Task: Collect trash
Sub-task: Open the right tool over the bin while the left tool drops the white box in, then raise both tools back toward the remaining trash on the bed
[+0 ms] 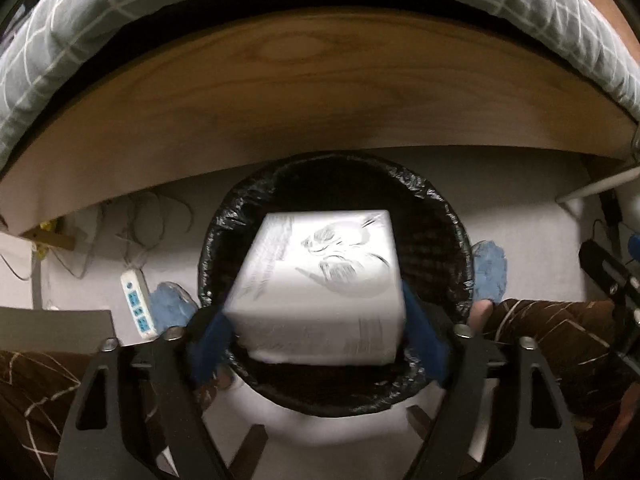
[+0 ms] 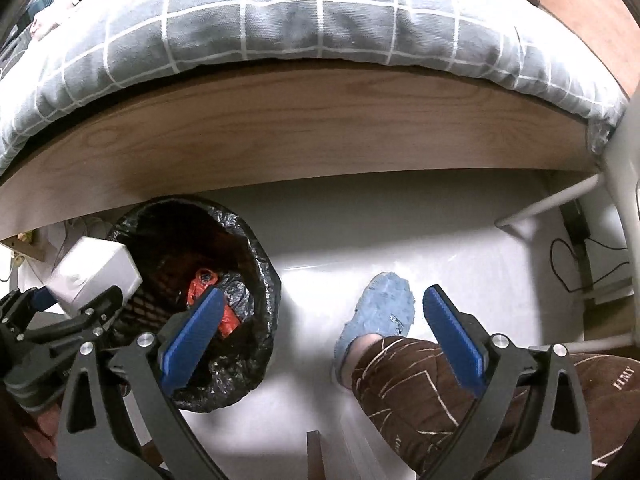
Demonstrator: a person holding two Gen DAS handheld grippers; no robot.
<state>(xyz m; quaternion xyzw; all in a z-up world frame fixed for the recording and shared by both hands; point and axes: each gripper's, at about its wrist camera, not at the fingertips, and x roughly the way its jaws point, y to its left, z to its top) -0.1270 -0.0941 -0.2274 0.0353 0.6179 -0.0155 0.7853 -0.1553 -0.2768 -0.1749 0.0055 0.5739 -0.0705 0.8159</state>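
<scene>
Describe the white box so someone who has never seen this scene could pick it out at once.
Below the wooden bed frame stands a black-lined trash bin. Directly over its mouth, between the left gripper's jaws, is the white box, the only white carton, printed with faint grey line drawings.

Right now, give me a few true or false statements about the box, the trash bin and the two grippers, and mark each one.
1. The white box is above the trash bin. True.
2. The trash bin has a white liner. False: the liner is black.
3. The right gripper holds a bottle. False: it is open, with nothing between its fingers.
4. Red trash lies inside the bin. True.
5. The left gripper has the box between its fingers. True.
</scene>
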